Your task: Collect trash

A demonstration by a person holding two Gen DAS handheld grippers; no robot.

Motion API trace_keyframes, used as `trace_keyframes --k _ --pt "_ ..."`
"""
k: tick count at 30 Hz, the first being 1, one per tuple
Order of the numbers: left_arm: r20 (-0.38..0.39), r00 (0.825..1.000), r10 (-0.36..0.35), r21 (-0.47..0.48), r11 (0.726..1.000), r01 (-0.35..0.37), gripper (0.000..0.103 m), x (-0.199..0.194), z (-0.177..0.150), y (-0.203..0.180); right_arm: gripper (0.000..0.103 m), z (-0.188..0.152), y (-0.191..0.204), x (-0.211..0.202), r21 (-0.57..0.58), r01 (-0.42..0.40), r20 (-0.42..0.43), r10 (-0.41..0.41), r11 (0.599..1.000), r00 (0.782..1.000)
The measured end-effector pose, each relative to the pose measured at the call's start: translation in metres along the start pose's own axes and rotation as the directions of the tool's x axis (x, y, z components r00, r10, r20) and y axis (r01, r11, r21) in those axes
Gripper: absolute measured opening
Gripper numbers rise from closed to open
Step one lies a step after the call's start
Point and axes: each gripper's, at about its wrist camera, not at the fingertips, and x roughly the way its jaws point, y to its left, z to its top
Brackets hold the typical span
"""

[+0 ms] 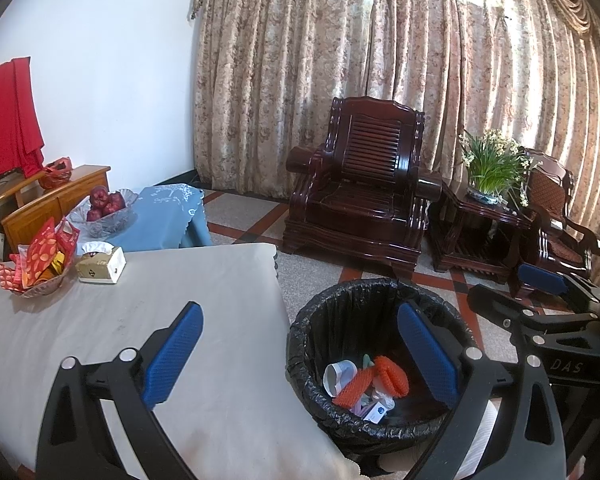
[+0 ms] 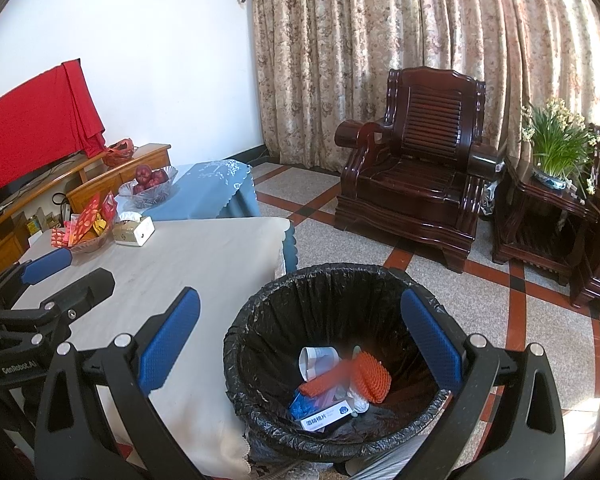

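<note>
table top point(image 2: 204, 264) bare near the open-topped bin point(image 2: 260, 304); bowl point(image 2: 90, 243) and tissue box point(image 2: 134, 232) far.

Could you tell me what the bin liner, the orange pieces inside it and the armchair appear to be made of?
Bin liner: thin black plastic film, glossy and wrinkled, folded over the rim.
Orange pieces: probably foam netting, judging by the ribbed mesh texture.
Armchair: dark wood with a high-gloss lacquer, showing bright reflections and a slatted back.

The bin point(image 2: 332, 360) stands just right of the table point(image 2: 204, 264) — armchair point(image 2: 412, 184) behind, tissue box point(image 2: 134, 232) on the table.
</note>
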Motion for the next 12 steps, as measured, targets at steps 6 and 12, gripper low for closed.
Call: trace_keyframes --k 6,12 --pt "-0.01 1.0 -0.002 0.005 1.0 0.002 0.097 0.0006 -0.0013 0.0008 0.098 -0.0005 0.0004 0.0007 0.0 0.0 0.0 0.0 1.0 1.0" --pt "-0.02 1.0 0.0 0.005 1.0 0.0 0.097 0.0036 -0.0013 0.0038 0.098 -0.0014 0.0016 0.0026 0.001 -0.001 -0.003 0.001 1.0 1.0"
